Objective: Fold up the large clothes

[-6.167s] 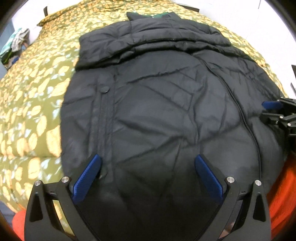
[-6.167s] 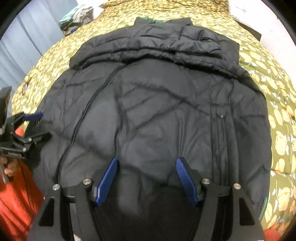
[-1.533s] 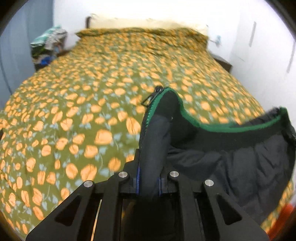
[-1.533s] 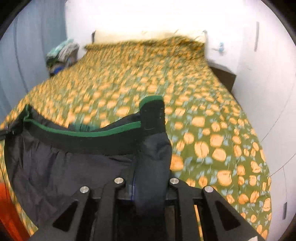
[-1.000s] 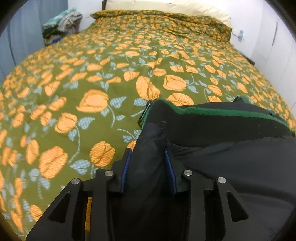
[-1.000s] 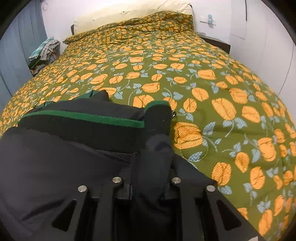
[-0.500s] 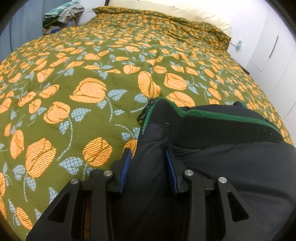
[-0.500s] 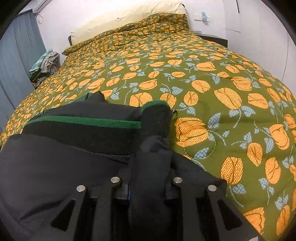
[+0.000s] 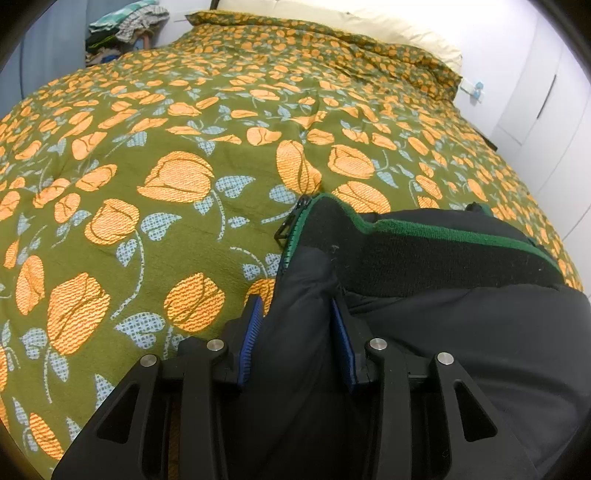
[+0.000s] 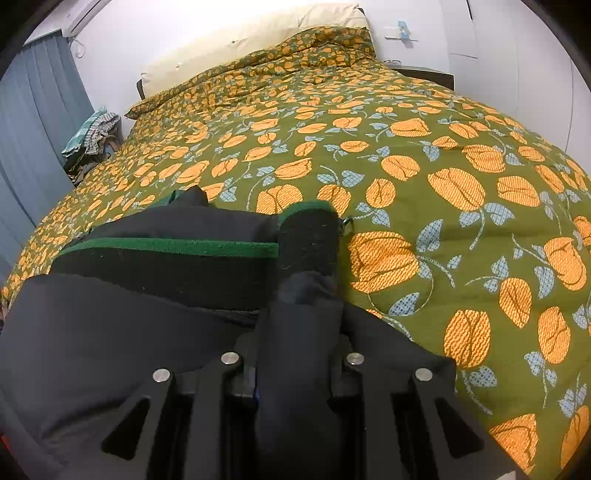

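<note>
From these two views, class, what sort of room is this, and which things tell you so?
Most likely a bedroom: a bed under a floral quilt, a pillow at its head, and a pile of clothes beside it.

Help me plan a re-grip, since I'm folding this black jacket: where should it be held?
Hold the black jacket at its two collar corners, under the green-edged collar, coming from the near edge. The left gripper and right gripper pinch there, and the edge between spans straight.
</note>
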Demonstrator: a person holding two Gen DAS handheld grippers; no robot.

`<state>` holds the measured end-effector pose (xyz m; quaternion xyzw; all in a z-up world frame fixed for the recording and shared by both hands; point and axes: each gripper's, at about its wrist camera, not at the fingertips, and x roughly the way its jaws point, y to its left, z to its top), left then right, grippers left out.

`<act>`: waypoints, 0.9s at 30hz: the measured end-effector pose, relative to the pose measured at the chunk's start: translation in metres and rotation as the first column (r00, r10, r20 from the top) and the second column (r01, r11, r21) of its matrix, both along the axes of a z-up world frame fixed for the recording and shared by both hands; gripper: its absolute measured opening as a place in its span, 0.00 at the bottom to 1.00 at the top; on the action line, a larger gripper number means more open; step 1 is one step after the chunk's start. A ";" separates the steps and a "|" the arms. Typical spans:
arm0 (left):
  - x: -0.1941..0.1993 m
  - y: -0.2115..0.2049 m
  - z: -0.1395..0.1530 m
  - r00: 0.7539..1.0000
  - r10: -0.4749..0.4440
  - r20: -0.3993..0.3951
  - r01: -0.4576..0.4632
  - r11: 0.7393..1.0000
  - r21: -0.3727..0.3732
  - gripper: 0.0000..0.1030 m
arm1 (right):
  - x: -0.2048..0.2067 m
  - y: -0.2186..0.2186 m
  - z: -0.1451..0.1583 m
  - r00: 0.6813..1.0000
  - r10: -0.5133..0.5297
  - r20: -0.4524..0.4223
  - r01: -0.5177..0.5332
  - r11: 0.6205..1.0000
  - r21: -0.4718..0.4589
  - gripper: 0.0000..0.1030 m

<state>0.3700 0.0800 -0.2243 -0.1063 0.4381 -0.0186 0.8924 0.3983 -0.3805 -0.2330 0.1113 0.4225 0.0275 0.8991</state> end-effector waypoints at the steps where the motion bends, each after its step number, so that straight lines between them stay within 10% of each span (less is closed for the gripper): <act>1: 0.000 -0.001 0.002 1.000 0.001 -0.007 -0.001 1.000 0.011 0.39 | 0.000 0.000 0.001 1.000 0.001 -0.002 -0.001 1.000 0.001 0.21; 7: -0.003 -0.009 0.032 0.996 -0.027 -0.087 0.037 0.993 0.116 0.52 | 0.002 -0.001 0.011 0.999 0.012 -0.043 -0.013 1.000 -0.006 0.24; 11: -0.035 -0.020 0.080 0.995 -0.101 -0.025 0.103 0.992 0.072 0.68 | -0.007 -0.010 0.039 0.998 0.006 -0.065 -0.004 1.000 0.029 0.47; 16: -0.055 -0.079 0.119 0.956 -0.295 0.006 0.295 0.955 0.019 0.71 | -0.053 -0.015 0.090 0.998 0.024 0.055 -0.028 0.998 0.064 0.50; 21: -0.036 -0.151 0.116 0.908 -0.419 -0.017 0.419 0.908 0.015 0.72 | -0.119 -0.001 0.117 0.985 0.104 0.136 -0.119 0.987 0.107 0.51; 27: 0.016 -0.180 0.061 0.929 -0.348 -0.129 0.351 0.936 0.003 0.72 | -0.189 0.013 0.119 0.967 0.137 0.216 -0.175 0.970 0.167 0.58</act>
